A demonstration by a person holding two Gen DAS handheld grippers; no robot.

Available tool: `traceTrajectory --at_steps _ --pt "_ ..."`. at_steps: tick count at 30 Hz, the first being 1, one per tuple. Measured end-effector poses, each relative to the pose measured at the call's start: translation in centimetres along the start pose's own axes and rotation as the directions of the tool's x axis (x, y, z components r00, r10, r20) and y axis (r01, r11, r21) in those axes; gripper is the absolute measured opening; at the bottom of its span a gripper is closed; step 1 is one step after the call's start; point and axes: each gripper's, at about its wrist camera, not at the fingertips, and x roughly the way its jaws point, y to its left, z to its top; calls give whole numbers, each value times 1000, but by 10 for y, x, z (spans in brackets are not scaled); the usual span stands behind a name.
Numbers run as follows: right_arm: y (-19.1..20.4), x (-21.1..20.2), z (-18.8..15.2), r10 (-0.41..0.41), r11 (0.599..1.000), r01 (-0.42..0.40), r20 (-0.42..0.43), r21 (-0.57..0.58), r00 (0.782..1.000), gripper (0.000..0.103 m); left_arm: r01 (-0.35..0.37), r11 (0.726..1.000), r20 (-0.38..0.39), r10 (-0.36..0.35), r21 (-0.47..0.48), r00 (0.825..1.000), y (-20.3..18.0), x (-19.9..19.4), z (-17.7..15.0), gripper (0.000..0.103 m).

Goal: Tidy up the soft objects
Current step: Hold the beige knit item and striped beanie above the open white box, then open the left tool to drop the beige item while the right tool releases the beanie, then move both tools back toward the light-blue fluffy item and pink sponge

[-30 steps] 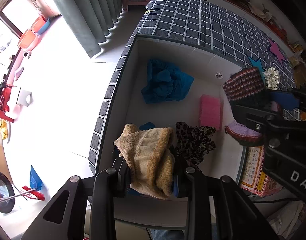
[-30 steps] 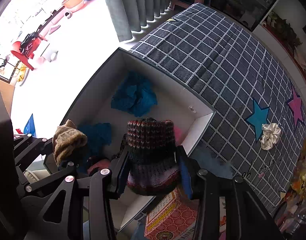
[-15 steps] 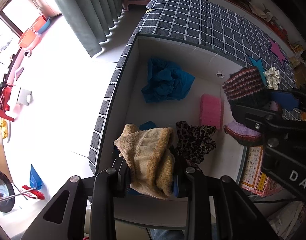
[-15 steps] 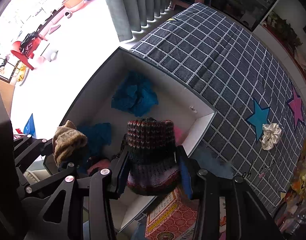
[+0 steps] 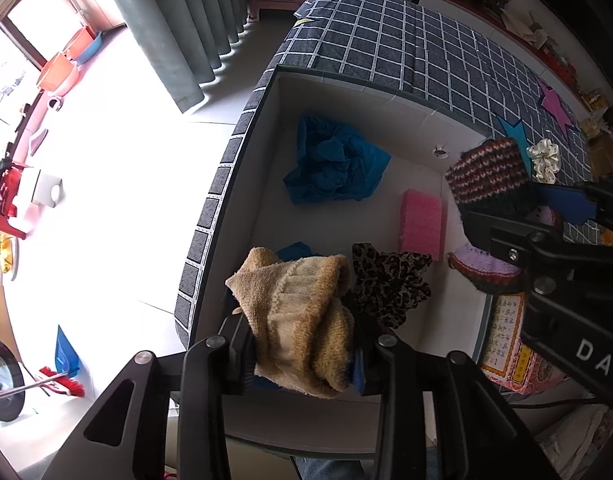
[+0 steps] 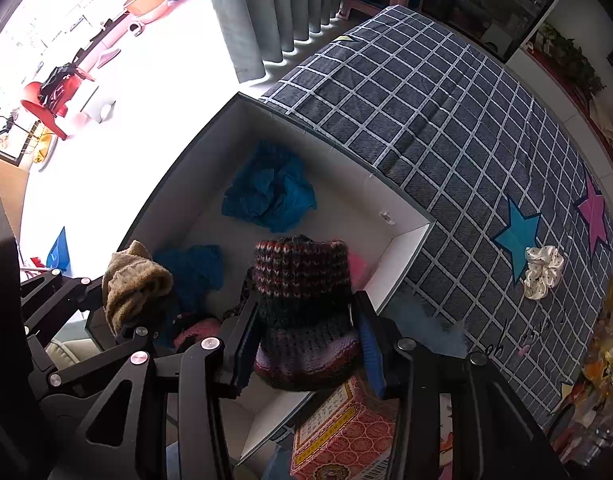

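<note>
My left gripper [image 5: 302, 344] is shut on a tan knitted hat [image 5: 302, 316] and holds it above the near end of an open white box [image 5: 266, 152]. My right gripper [image 6: 306, 336] is shut on a dark striped knitted hat [image 6: 302, 304] above the box's right side; it also shows in the left wrist view [image 5: 486, 188]. In the box lie a crumpled blue cloth [image 5: 334, 164], a pink sponge [image 5: 422, 224], a leopard-print scrunchie [image 5: 390, 280] and another blue cloth [image 6: 194, 268]. A white scrunchie [image 6: 542, 272] lies on the checked tablecloth [image 6: 426, 100].
A red patterned carton [image 6: 346, 440] stands by the box's near right corner. Blue [image 6: 518, 236] and pink [image 6: 594, 212] star shapes lie on the cloth. A grey curtain [image 5: 178, 32] and bright floor are to the left of the table.
</note>
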Motion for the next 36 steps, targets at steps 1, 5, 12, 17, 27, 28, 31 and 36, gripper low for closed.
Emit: traceTrajectory --at_steps 1,5,12,17,27,28,31,36 --pt "0 0 0 3 1000 -3 1 0 1000 46 1 1000 2 -1 -1 1000 0 0 0 47" --pt "-1 -1 -1 19 1000 -19 5 1 1000 57 19 1000 5 -19 -20 1000 3 -2 -1 68" --pt "-5 -11 -2 36 999 -37 35 27 999 96 71 994 58 -66 -82 996 14 -12 -2 102" --pt "-16 -27 -8 95 991 -102 74 85 993 103 158 980 101 -146 -122 984 21 -19 0 102" --pt "-63 -82 -51 78 964 -120 177 238 981 103 283 959 96 -279 -29 955 -9 -45 -1 103" --pt "-72 -87 -58 69 955 -118 186 271 980 103 291 957 93 -288 -14 953 -15 -48 -1 103" --pt "-96 -99 -78 45 927 -119 211 355 977 103 329 944 78 -330 26 941 -33 -55 -1 103" --pt "-130 -117 -112 4 874 -122 244 471 970 103 413 906 38 -418 88 908 -67 -67 -1 103"
